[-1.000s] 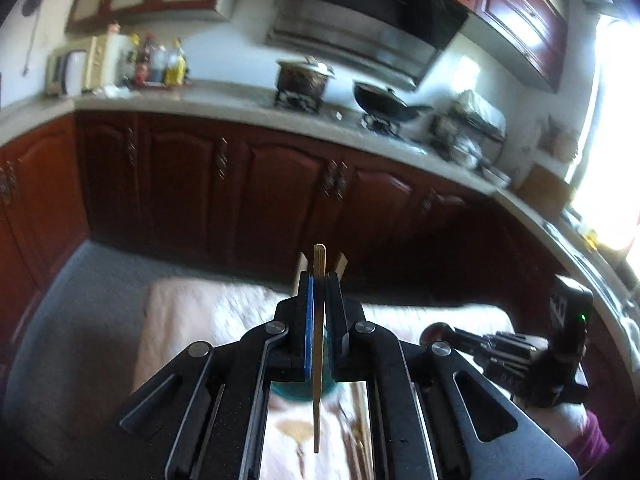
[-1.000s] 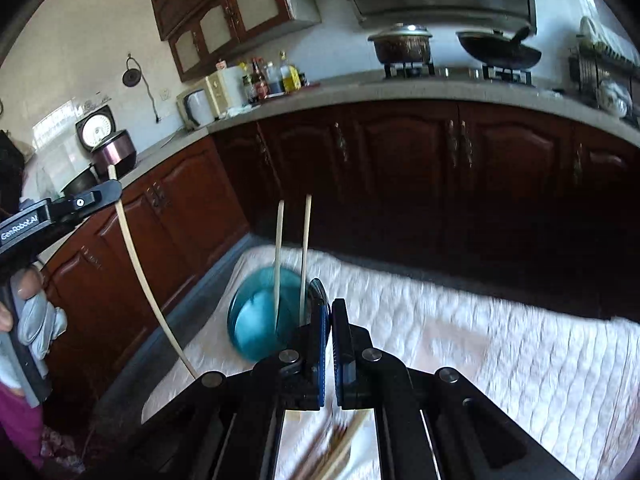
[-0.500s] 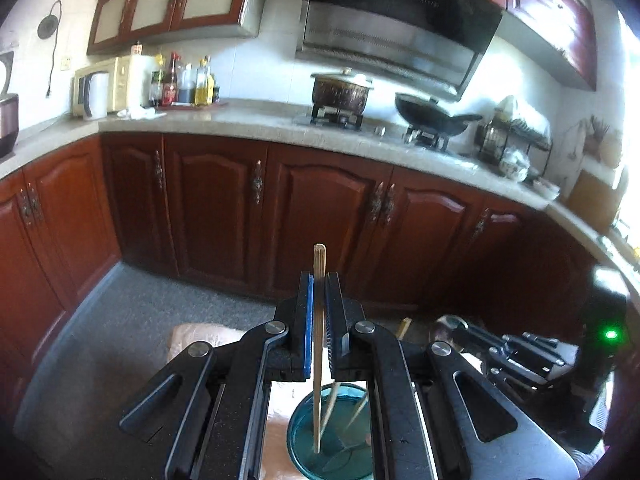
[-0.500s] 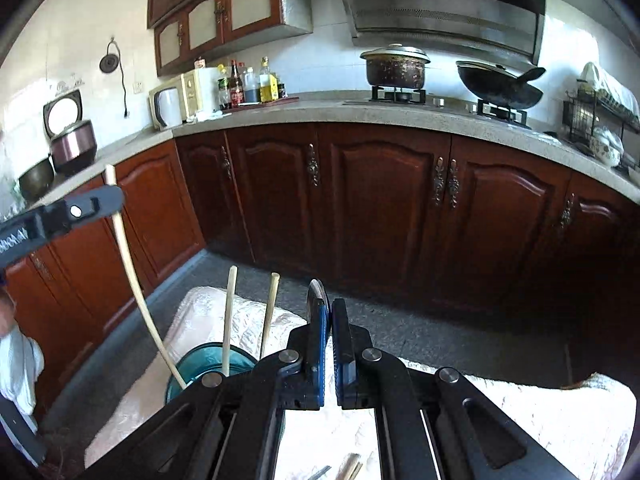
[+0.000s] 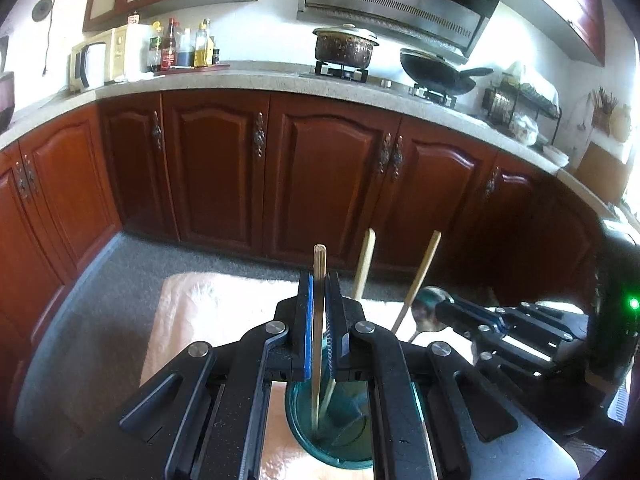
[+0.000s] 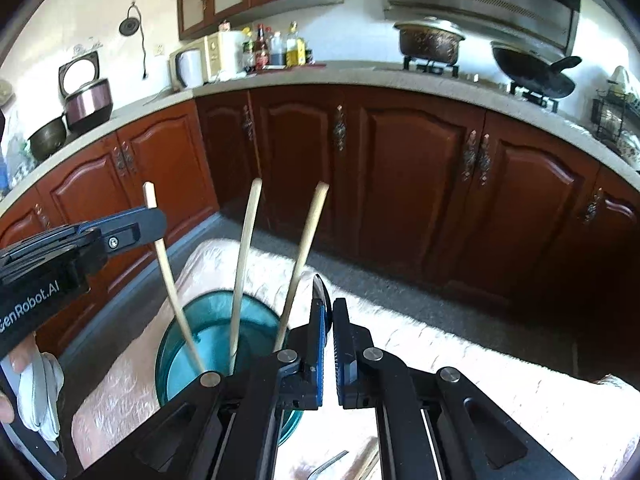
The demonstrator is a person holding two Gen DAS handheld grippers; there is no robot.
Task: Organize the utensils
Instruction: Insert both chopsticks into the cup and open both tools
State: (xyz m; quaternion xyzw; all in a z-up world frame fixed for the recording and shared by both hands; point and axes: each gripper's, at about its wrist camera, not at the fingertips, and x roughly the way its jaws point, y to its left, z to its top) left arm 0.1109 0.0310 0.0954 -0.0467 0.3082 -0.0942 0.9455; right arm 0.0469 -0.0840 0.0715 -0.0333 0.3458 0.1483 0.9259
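Observation:
A teal glass cup point(image 5: 356, 428) point(image 6: 192, 344) stands on a pale cloth-covered table point(image 6: 460, 364). Two wooden chopsticks point(image 6: 242, 264) point(image 5: 363, 264) lean inside it. My left gripper point(image 5: 319, 284) is shut on a third chopstick point(image 5: 319, 320), held upright with its lower end down inside the cup; it also shows in the right wrist view point(image 6: 170, 276). My right gripper point(image 6: 328, 312) is shut on a metal spoon point(image 6: 322, 296), just right of the cup; the spoon's bowl shows in the left wrist view point(image 5: 430, 312).
More utensils, a fork point(image 6: 330, 466) among them, lie on the cloth below my right gripper. Dark wooden cabinets point(image 5: 332, 180) and a counter with a pot point(image 5: 346, 46) and a wok point(image 5: 436, 70) stand beyond the grey floor point(image 5: 100, 292).
Both grippers have tilted up and come in over the cup. The left chopstick's lower end has gone down into the cup. The right gripper with the spoon has drawn closer to it.

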